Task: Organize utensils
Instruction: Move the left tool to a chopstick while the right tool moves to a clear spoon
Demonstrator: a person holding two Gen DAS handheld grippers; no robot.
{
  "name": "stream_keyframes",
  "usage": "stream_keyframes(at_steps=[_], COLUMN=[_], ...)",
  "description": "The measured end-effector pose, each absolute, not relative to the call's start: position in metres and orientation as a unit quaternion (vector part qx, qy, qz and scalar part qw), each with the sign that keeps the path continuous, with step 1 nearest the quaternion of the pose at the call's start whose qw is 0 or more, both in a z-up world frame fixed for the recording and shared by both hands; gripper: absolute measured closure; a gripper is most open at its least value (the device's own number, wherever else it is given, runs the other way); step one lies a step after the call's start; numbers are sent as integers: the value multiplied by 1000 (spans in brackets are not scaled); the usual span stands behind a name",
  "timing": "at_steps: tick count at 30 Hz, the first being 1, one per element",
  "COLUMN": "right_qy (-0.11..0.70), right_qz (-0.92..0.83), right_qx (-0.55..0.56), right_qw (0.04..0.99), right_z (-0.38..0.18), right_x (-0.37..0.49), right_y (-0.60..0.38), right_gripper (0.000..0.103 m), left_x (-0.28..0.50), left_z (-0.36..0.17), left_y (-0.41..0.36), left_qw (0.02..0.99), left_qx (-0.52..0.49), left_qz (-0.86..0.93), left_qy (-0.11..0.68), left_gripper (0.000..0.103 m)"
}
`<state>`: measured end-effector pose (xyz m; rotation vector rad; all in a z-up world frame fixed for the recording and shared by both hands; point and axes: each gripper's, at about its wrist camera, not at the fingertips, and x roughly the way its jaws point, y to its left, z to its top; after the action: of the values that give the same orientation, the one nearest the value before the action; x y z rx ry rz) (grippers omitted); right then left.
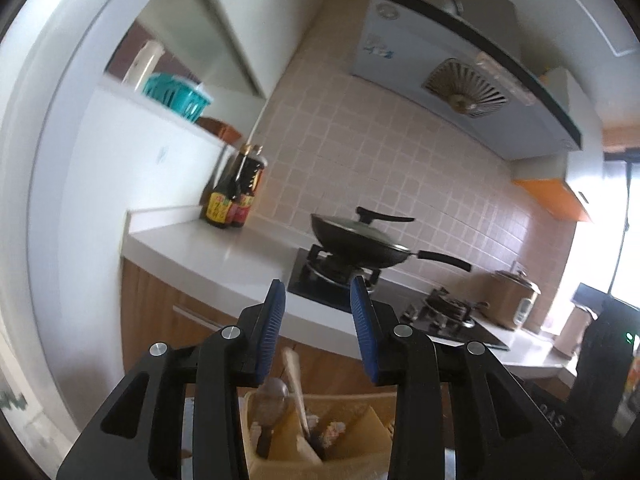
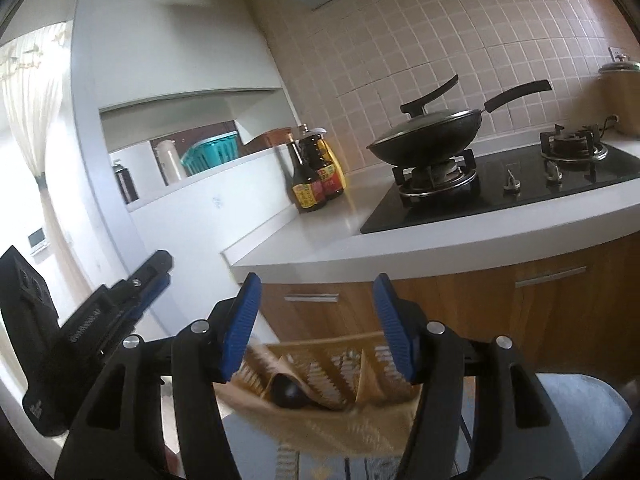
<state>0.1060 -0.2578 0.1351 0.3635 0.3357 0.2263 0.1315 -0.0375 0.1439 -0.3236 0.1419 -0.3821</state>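
I am holding both grippers spread wide and empty above a tan slotted utensil holder (image 2: 320, 404), which is sitting low in both views, its base cut off and half hidden behind the fingers. From the left gripper (image 1: 318, 292) I am seeing a wooden spatula (image 1: 296, 384) and a dark spoon (image 1: 272, 396) standing in its left compartment; other contents are too blurred to name. From the right gripper (image 2: 316, 292) the holder is smeared. The sauce bottles (image 2: 316, 180) at the counter's (image 2: 320, 236) back left corner are showing yellow-red labels I am unable to read.
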Motion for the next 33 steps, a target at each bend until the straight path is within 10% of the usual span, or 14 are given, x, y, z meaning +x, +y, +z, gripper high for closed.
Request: stream_keyframes(at_steps=[11, 24, 33], right_qy=[310, 570, 567], right_qz=[132, 177, 140], right_qx=[68, 102, 67], right_qw=[939, 796, 809], right_z=[163, -8, -28], right_x=[47, 104, 123], right_y=[-230, -190, -174], right_gripper=[48, 68, 75], left_x=[78, 92, 82], left_z=[191, -11, -52], left_y=[-34, -33, -52], left_qw=[954, 826, 829], left_qx=[-66, -59, -16], left_qz=[-230, -273, -266], left_qy=[181, 490, 492], left_gripper=[69, 83, 79])
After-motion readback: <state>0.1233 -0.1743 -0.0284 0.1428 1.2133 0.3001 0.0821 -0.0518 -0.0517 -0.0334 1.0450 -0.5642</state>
